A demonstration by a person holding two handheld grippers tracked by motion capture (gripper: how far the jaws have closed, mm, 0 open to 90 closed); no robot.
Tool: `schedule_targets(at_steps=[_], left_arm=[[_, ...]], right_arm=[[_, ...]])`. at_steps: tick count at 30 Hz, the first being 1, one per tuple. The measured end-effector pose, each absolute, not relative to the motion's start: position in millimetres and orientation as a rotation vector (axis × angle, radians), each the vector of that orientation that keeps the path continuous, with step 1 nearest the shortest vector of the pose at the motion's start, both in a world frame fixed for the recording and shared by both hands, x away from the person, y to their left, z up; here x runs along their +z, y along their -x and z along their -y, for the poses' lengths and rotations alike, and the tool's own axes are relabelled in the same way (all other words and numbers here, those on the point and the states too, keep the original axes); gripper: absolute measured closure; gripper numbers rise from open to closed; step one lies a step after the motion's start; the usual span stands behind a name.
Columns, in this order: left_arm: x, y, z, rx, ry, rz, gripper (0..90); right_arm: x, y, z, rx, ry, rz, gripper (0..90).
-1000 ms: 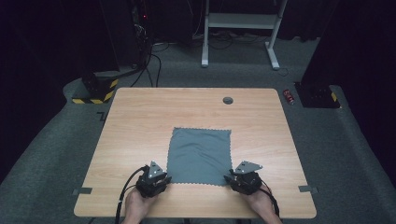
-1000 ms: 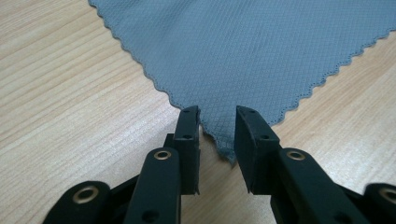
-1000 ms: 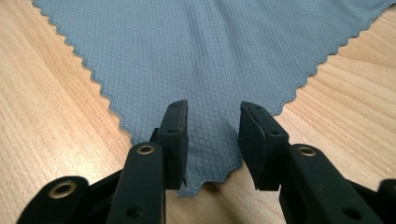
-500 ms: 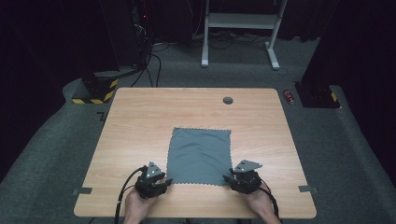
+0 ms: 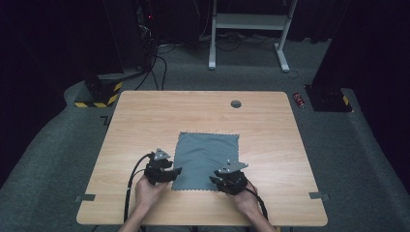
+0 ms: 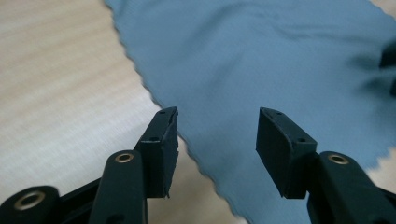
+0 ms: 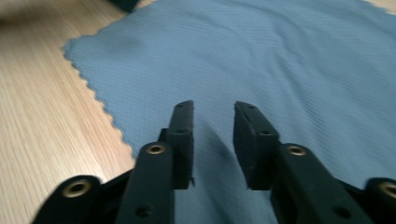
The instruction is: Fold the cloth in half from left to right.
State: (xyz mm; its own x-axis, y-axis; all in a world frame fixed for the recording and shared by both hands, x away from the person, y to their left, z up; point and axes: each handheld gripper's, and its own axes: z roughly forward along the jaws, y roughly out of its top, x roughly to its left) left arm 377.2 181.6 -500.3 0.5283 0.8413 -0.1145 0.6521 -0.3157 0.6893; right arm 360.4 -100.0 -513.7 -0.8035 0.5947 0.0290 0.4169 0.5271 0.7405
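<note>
The left gripper (image 5: 170, 171) sits at the near left corner of a blue-grey cloth (image 5: 205, 159), its jaws standing fairly wide after just opening. In the left gripper view (image 6: 217, 149) the gap between the jaws is over the cloth's (image 6: 261, 65) zigzag edge, and nothing is pinched between them. The right gripper (image 5: 216, 180) is at the near right corner of the cloth, and its jaws have just been closing to a narrow gap. In the right gripper view (image 7: 212, 140) they hover over the cloth (image 7: 261, 60) a little in from its edge, with bare fabric showing between the pads and no fold caught.

The cloth lies flat and square on the wooden surface (image 5: 145, 116), slightly toward the near side and about midway across it, with only faint ripples. A hand (image 5: 151, 191) holds the left gripper and another hand (image 5: 245, 200) holds the right, both coming in from the near edge.
</note>
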Motion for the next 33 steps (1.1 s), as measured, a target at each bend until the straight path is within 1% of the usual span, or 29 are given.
schedule_targets(at_steps=[3,5,7,8,10,15,18,21,22,25,27,28,33], left_arm=[[-496.2,-390.6,-182.9,0.358,-2.058,-1.223,48.8],[-494.8,-395.2,-183.2,0.357,-2.052,-1.229,48.7],[-491.2,-410.0,-185.2,0.377,-2.052,-1.246,48.6],[-491.2,-410.0,-185.2,0.377,-2.052,-1.246,48.6],[-489.2,-424.0,-187.6,0.374,-2.024,-1.279,48.6],[-489.2,-440.9,-189.2,0.405,-2.034,-1.304,47.8],[-491.1,-451.4,-191.0,0.454,-1.978,-1.322,47.9],[-493.4,-458.2,-191.2,0.436,-1.988,-1.350,47.6],[-494.8,-464.7,-189.0,0.451,-2.021,-1.349,47.5],[-497.6,-470.9,-188.7,0.470,-1.962,-1.357,47.5],[-499.4,-479.8,-188.6,0.436,-2.005,-1.389,47.4],[-500.4,-483.1,-187.2,0.439,-2.017,-1.391,47.2],[-500.4,-495.9,-182.8,0.435,-2.013,-1.392,47.2]], right_arm=[[-513.9,-365.3,86.1,1.142,-0.818,-2.564,74.8],[-513.7,-366.7,81.0,1.147,-0.807,-2.569,75.7],[-513.6,-369.6,64.9,1.151,-0.775,-2.580,77.5],[-513.6,-369.6,64.9,1.151,-0.775,-2.580,77.5],[-513.7,-370.6,45.3,1.138,-0.719,-2.597,78.1],[-513.7,-367.7,19.9,1.131,-0.644,-2.613,78.2],[-517.2,-366.8,8.1,1.119,-0.611,-2.625,78.2],[-521.2,-365.4,-0.3,1.101,-0.589,-2.642,78.2],[-521.6,-364.6,-2.1,1.103,-0.573,-2.636,78.3],[-521.3,-360.9,-5.9,1.101,-0.542,-2.650,78.4],[-520.9,-358.0,-7.5,1.104,-0.506,-2.661,78.3],[-520.9,-355.8,-8.1,1.104,-0.507,-2.667,78.0],[-518.8,-350.8,-9.9,1.161,-0.493,-2.668,76.9]])
